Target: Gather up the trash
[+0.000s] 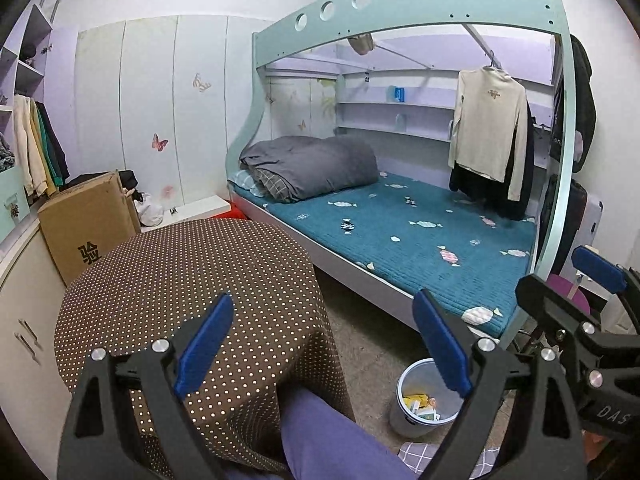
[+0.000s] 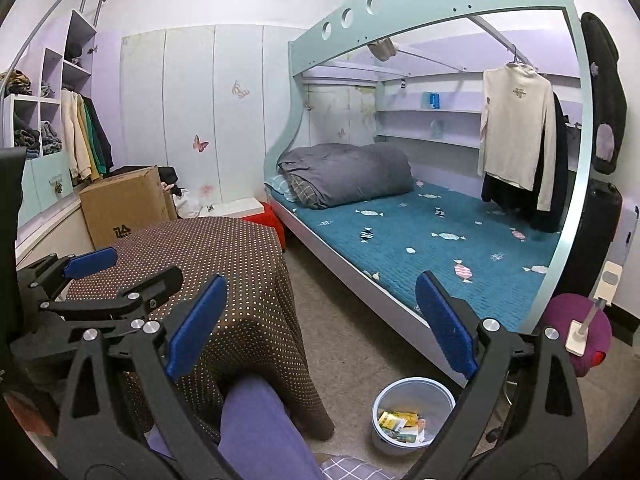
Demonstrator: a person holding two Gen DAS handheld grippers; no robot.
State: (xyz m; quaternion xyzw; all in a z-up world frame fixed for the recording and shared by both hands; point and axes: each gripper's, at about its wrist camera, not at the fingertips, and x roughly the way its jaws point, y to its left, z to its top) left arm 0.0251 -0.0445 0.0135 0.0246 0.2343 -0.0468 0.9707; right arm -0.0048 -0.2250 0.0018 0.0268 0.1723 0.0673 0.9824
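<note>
Bin (image 2: pixel 412 414) part hidden behind right gripper (image 2: pixel 320 328), crumpled wrappers (image 2: pixel 400 424) inside, dotted cloth draping bench (image 1: pixel 180 280), left gripper (image 1: pixel 320 344) jaws spread, right jaws spread, both empty.

A small pale-walled bedroom: bunk bed (image 1: pixel 400 224) with teal mattress at two o'clock, dotted-cloth table (image 1: pixel 192 280) at nine, cardboard box (image 1: pixel 88 220) at ten.
</note>
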